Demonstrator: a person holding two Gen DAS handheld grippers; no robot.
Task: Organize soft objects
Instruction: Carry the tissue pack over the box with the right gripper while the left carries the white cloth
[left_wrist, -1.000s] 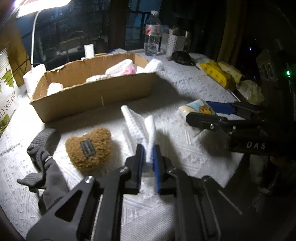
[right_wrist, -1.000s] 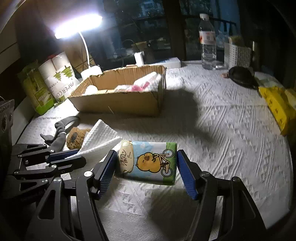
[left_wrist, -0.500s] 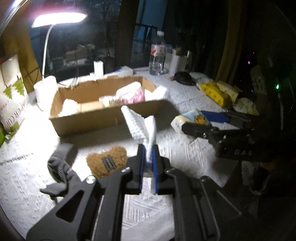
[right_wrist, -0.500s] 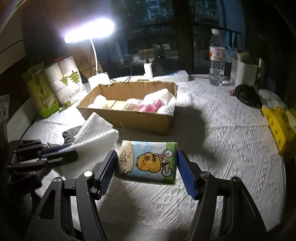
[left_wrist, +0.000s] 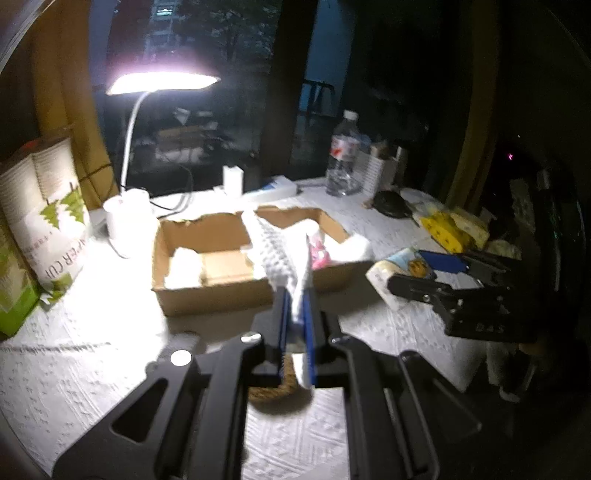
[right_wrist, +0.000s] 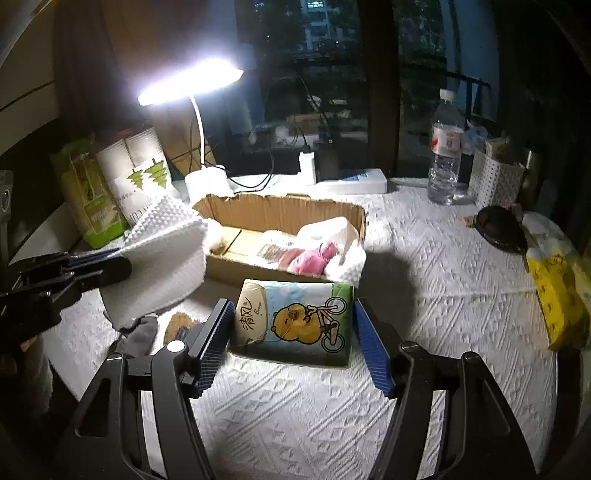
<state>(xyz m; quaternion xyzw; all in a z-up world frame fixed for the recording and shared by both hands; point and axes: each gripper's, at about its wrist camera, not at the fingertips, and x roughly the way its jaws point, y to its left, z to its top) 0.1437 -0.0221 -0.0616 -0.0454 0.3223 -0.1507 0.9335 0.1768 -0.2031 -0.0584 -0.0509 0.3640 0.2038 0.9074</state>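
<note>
White foam sheet (left_wrist: 284, 254) clamped in left tool (left_wrist: 295, 328), just in front of cardboard box (right_wrist: 280, 214); right tool (right_wrist: 291, 339) clamped on tissue pack (right_wrist: 295, 317), also near box front.

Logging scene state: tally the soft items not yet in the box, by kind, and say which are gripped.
White embossed cloth: 1, in left gripper
Tissue pack: 1, in right gripper
Brown plush: 1, on table
Grey glove: 1, on table
Total: 4
</note>
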